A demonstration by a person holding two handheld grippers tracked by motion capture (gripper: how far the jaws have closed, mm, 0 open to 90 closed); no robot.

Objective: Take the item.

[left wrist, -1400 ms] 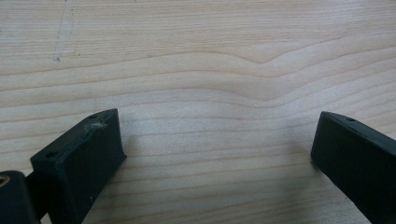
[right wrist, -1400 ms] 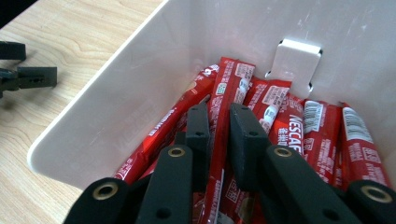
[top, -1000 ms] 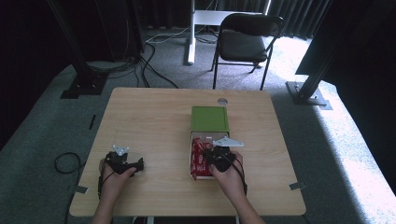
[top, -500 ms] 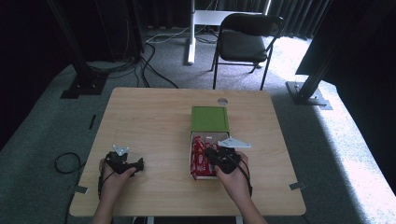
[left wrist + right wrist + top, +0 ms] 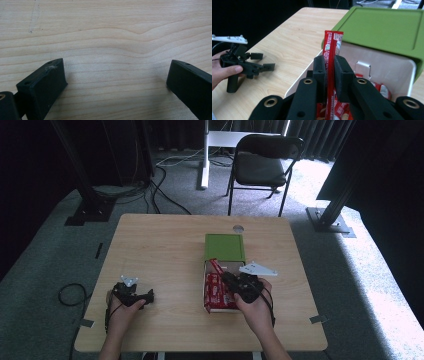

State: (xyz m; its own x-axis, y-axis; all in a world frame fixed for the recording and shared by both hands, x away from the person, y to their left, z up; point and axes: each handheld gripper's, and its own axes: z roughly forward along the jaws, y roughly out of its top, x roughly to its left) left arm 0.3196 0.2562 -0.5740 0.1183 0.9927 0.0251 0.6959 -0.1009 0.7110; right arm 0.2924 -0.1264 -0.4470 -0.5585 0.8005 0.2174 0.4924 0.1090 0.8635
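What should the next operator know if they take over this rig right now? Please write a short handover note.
Right hand-held gripper: shut on one red snack packet, held upright above the open white box.
Left hand-held gripper: open, empty, low over the wooden table, apart from the box.
Box: near the table's middle, green lid swung back, more red packets inside.
Done: one packet gripped and raised out of the pile.
Left: probably set it down outside the box, then continue with the remaining packets.
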